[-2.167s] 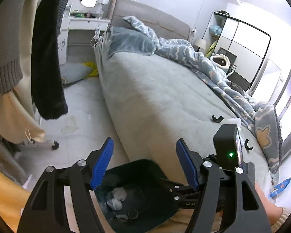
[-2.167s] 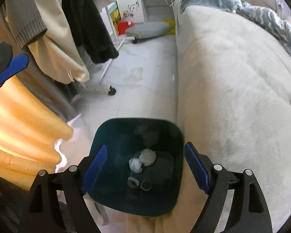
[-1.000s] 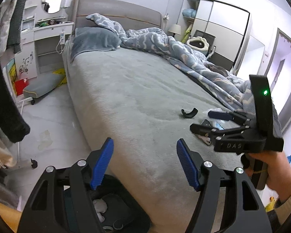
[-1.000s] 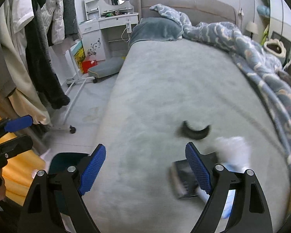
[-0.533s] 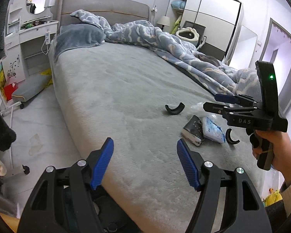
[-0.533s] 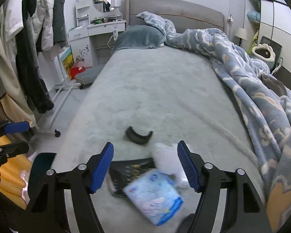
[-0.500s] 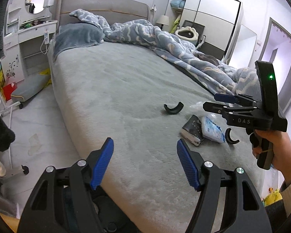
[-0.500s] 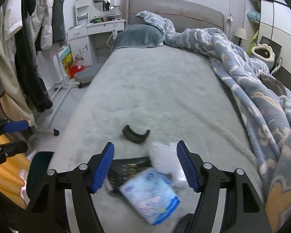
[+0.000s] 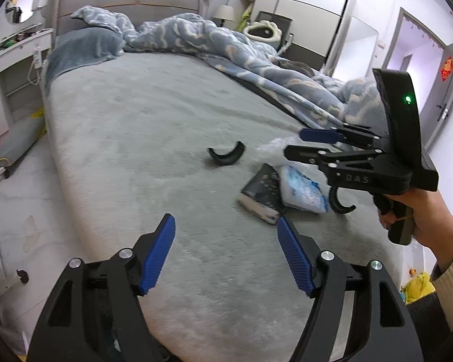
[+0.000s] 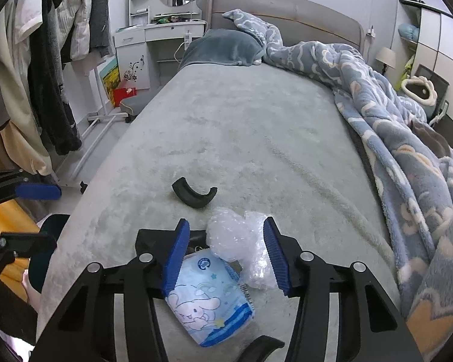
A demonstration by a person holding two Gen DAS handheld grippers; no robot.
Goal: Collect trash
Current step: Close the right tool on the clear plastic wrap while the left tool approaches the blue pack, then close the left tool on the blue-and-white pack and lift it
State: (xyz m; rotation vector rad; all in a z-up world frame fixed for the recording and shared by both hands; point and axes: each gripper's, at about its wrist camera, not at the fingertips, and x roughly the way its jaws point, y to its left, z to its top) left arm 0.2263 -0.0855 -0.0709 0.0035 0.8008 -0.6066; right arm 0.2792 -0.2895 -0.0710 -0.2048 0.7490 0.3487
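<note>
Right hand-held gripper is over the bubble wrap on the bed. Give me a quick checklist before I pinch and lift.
1. Bubble wrap between the right hand-held gripper pads: ok.
2. Jaws closing, pads not yet pressing: not ok.
3. Tissue pack clear of the pinch: cannot tell, it lies right under the left pad.
4. Left hand-held gripper open and empty: ok.
5. Bin beside the bed, reachable: ok.
</note>
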